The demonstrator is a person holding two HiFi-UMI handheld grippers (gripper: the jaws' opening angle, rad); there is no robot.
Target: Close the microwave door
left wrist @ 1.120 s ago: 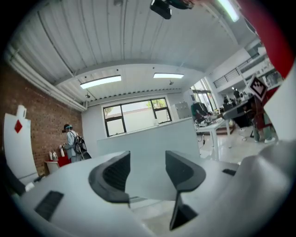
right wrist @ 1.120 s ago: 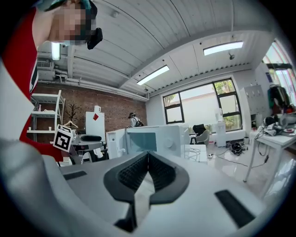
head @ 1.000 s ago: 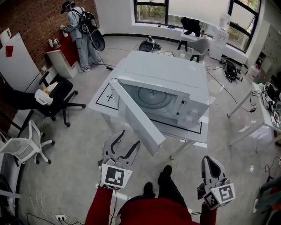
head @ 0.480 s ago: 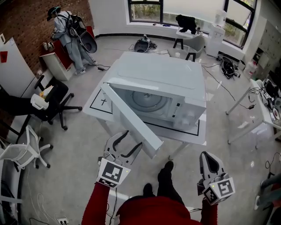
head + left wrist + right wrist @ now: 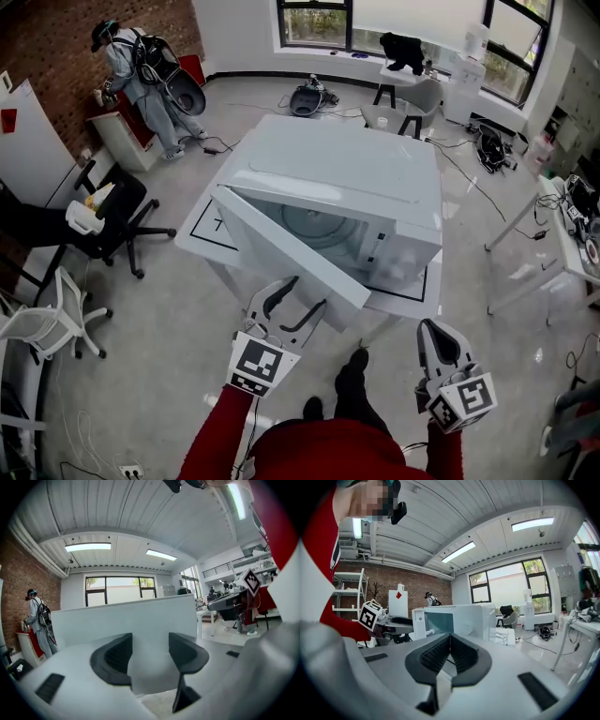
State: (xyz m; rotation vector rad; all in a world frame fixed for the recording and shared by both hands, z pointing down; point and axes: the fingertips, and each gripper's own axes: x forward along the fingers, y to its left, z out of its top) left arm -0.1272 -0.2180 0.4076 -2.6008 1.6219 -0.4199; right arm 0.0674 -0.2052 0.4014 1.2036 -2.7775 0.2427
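A large white microwave sits on a white table. Its door stands partly open, hinged at the left, its free edge swung toward me. My left gripper is open, its fingertips just in front of the door's outer face near its lower free edge. In the left gripper view the door fills the space right beyond the open left gripper. My right gripper hangs shut and empty, low at the right, away from the microwave; its jaws meet in the right gripper view.
A black office chair and a white chair stand at the left. A person stands far back left by a red cabinet. Another white table is at the right. Cables lie on the floor.
The door has swung further toward shut. My left gripper has moved forward and right, following the door. The right gripper has barely shifted.
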